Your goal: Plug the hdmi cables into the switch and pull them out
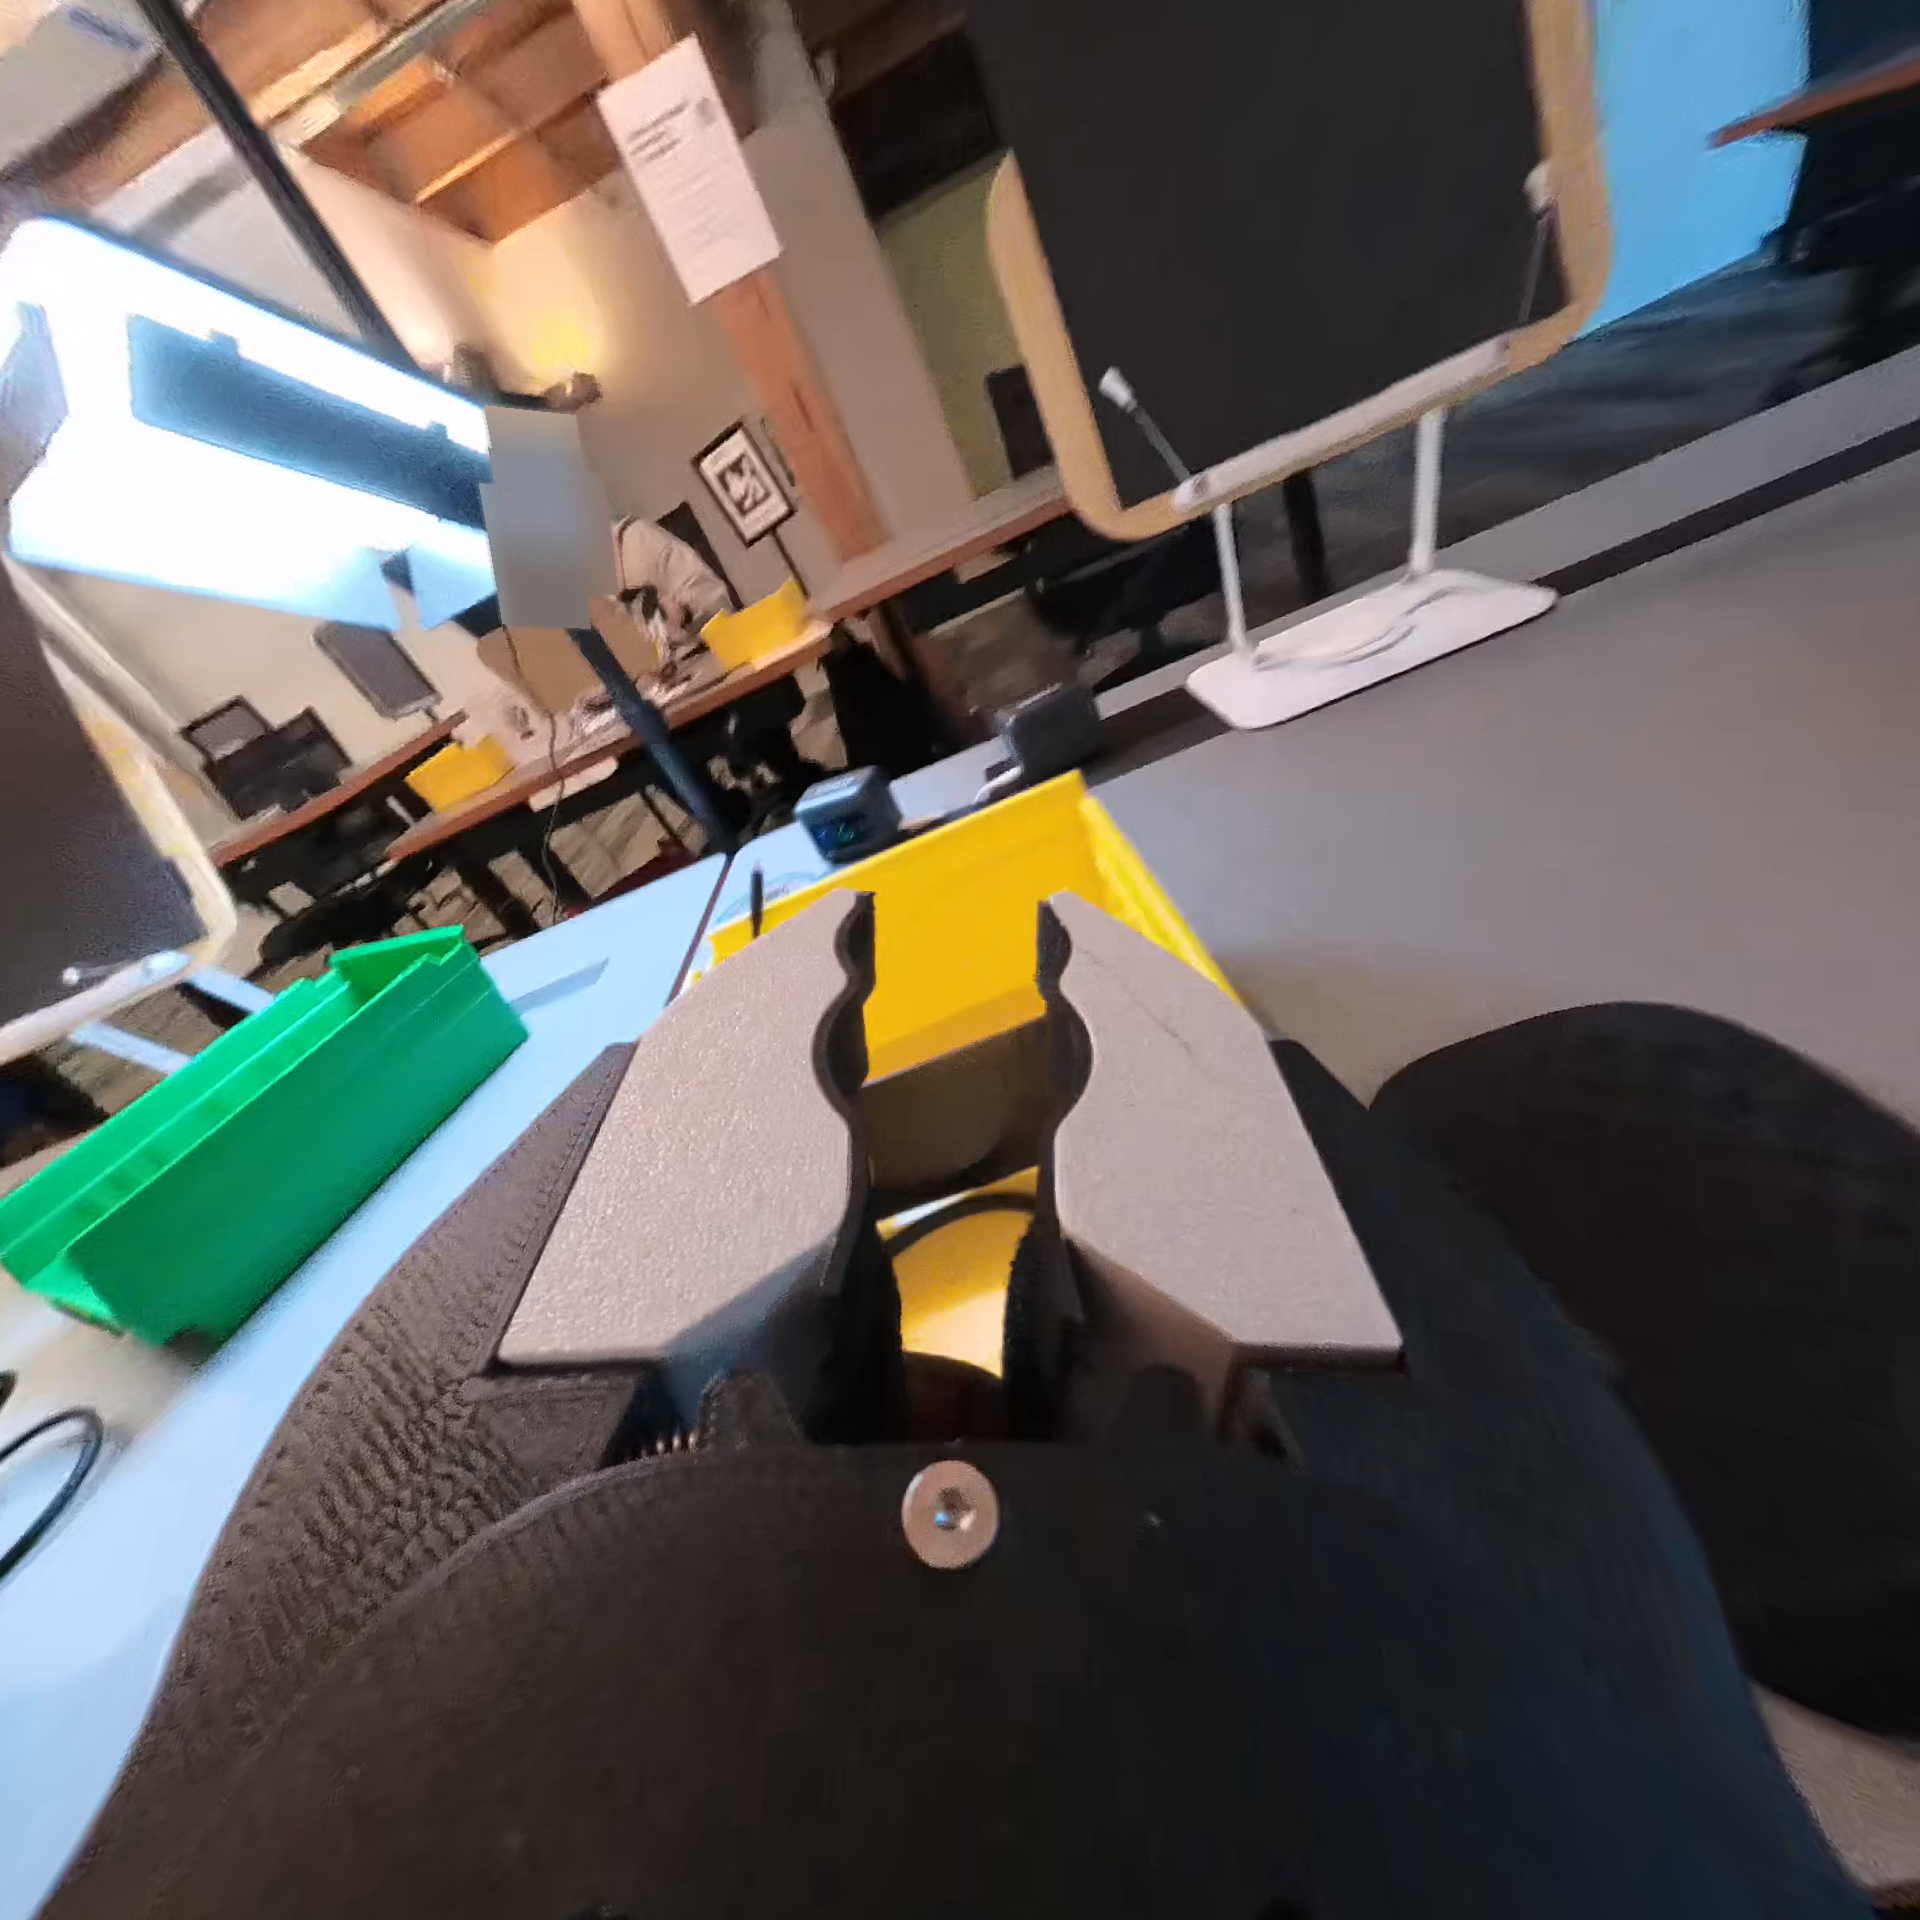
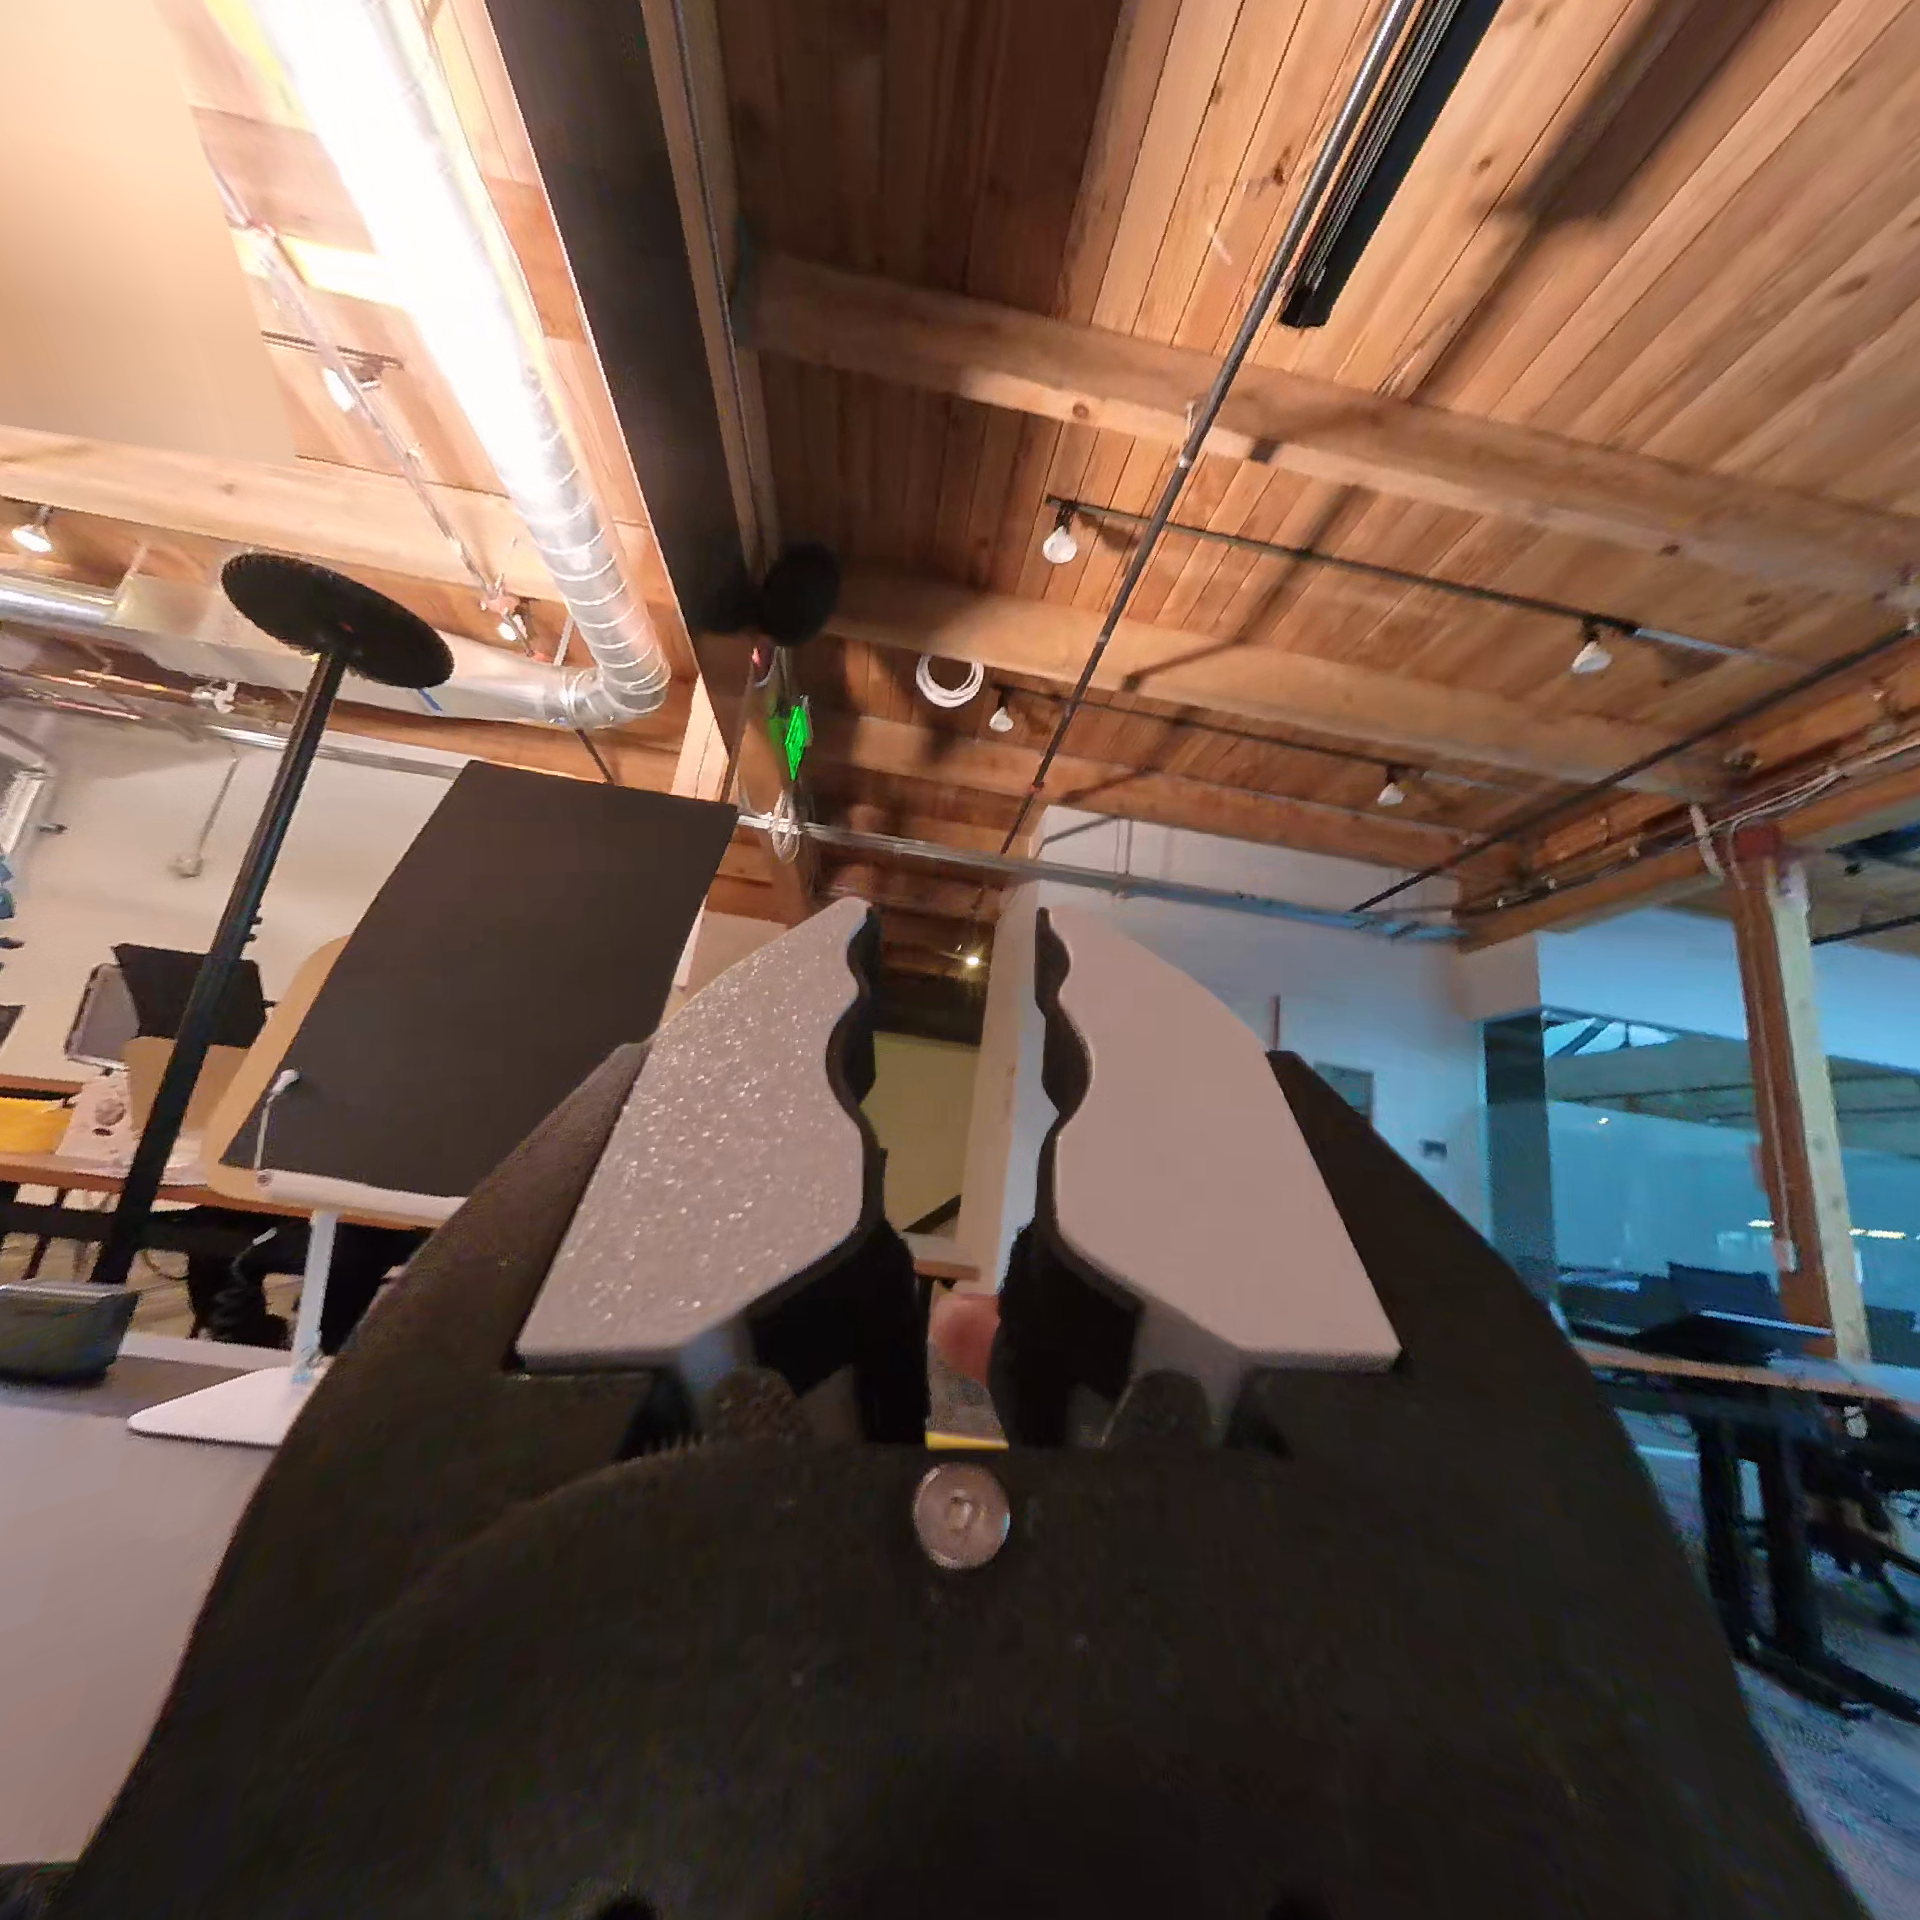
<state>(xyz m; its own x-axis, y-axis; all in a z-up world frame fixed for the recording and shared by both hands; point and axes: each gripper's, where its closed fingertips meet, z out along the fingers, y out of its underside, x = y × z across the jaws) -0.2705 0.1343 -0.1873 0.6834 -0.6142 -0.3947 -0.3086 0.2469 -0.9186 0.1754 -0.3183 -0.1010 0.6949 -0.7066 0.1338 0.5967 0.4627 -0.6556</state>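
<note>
Left tool [image 1: 954, 951] hovers, fingers apart and empty, above a yellow bin [image 1: 977, 940] mid-desk [image 1: 1558, 831]; right tool [image 2: 954, 966] — also apart — aims ceilingward. Cables, switch unseen — lower both, locate them first.

Left wrist view: low, tilted, close above the yellow bin [image 1: 966, 935], facing across the table [image 1: 1558, 831].
Right wrist view: pitched upward toward the ceiling [image 2: 1039, 260].
Shared: black panel [image 1: 1278, 229] [image 2: 468, 987] on white stand.

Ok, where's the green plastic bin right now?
Left wrist view, lower left: the green plastic bin sits on the pale table, left of the yellow bin.
</note>
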